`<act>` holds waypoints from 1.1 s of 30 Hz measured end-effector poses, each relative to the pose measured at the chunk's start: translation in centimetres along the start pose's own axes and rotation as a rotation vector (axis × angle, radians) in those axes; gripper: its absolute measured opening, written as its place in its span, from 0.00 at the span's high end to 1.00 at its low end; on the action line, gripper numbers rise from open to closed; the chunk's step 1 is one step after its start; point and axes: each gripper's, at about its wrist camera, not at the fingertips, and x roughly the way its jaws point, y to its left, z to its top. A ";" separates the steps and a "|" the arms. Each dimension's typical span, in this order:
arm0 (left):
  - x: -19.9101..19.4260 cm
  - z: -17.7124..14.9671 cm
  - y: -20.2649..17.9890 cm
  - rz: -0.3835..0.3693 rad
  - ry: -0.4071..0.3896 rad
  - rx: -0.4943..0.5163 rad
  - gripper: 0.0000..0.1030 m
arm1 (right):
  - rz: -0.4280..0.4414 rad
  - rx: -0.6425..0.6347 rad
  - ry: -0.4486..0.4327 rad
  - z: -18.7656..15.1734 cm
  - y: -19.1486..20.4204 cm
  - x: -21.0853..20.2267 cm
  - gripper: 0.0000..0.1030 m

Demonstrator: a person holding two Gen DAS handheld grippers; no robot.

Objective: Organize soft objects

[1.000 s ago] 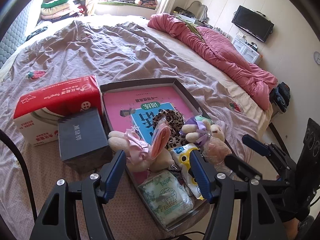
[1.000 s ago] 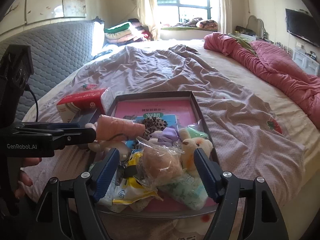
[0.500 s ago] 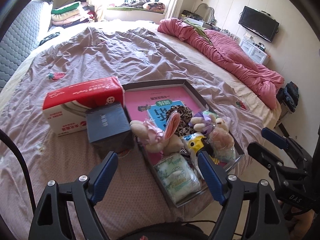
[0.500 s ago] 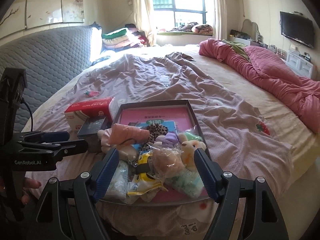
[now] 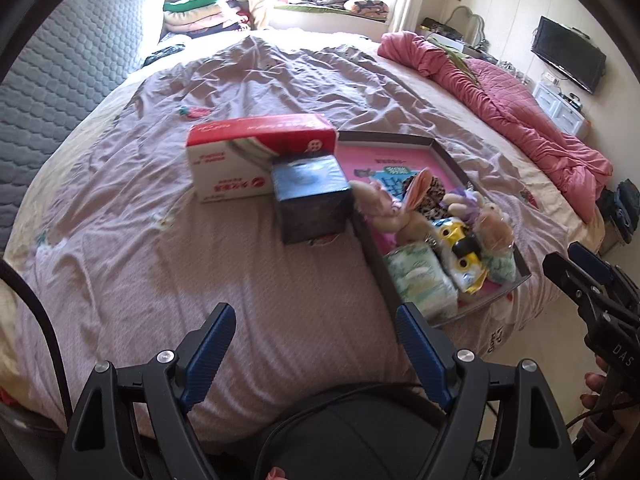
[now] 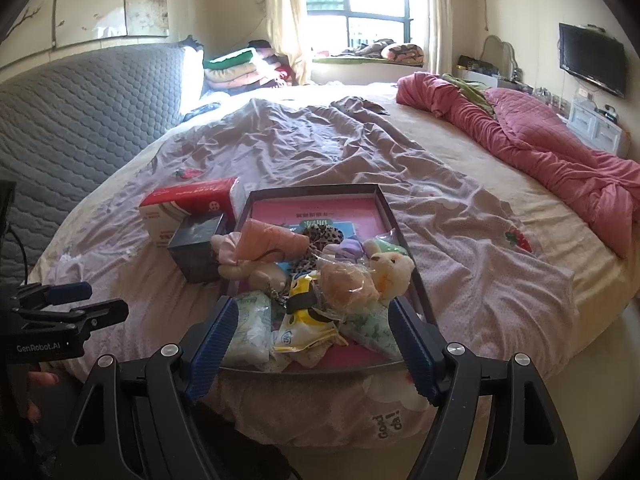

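Note:
A dark shallow tray (image 6: 422, 296) (image 5: 444, 154) sits at the bed's near edge, with a pink book (image 6: 332, 214) lying in it. On it lie soft things: a plush bunny with pink ears (image 6: 264, 242) (image 5: 394, 210), a leopard scrunchie (image 6: 318, 236), a purple toy (image 6: 350, 248), a cream bear (image 6: 390, 268), a bagged brown plush (image 6: 348, 284), a yellow packet (image 6: 304, 320) and tissue packs (image 6: 252, 324) (image 5: 420, 280). My right gripper (image 6: 310, 344) is open and empty, just short of the tray's near edge. My left gripper (image 5: 316, 354) is open and empty, over the bedspread left of the tray.
A red-and-white tissue box (image 5: 260, 156) and a dark blue box (image 5: 310, 204) stand on the bedspread left of the tray. A pink quilt (image 6: 540, 140) lies along the bed's right side. A grey padded headboard (image 6: 80, 112) is on the left. Folded bedding (image 6: 240, 68) is piled by the window.
Both grippers have pulled back from the tray, both still open. The left one has swung left, so the tray now lies to its right. The toys have not moved.

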 end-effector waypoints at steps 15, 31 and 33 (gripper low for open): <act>-1.6 -3.1 -0.7 0.043 0.003 -0.018 0.21 | -0.001 -0.023 -0.027 -1.8 2.8 -1.7 0.23; -1.8 -3.6 -1.8 0.072 0.007 -0.008 0.21 | 0.041 -0.013 -0.025 -2.6 2.9 -2.2 0.23; -1.8 -3.6 -1.8 0.073 0.007 -0.009 0.21 | 0.040 -0.009 -0.020 -2.6 2.8 -2.1 0.23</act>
